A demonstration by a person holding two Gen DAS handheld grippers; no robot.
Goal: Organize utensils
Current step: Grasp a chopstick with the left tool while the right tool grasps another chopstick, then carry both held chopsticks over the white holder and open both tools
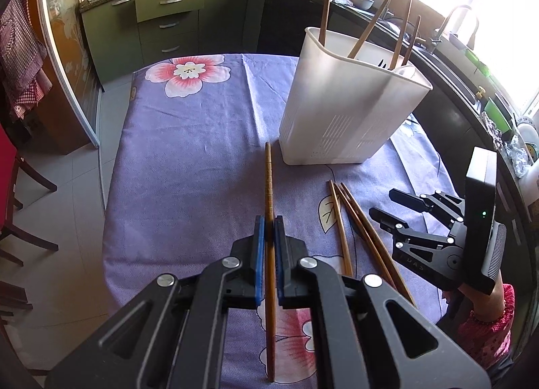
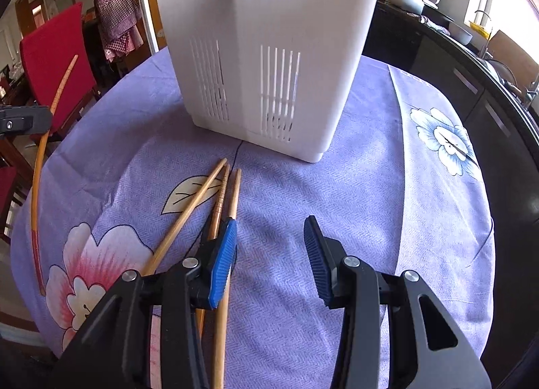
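Left tongs [image 1: 268, 225] clench one chopstick [image 1: 268, 183]; right tongs [image 2: 269, 237] gape, empty, beside three loose chopsticks [image 2: 215, 193].

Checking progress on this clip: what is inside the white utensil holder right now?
The white utensil holder has four wooden chopsticks sticking up out of it, plus some dark tips near its far rim. Its opaque walls hide their lower ends and anything else at the bottom.

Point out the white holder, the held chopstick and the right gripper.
holder [image 1: 340, 112], left wrist view, front wall.
held chopstick [image 1: 268, 180], left wrist view, shaft beyond the fingers.
right gripper [image 2: 269, 230], right wrist view, between fingertips.
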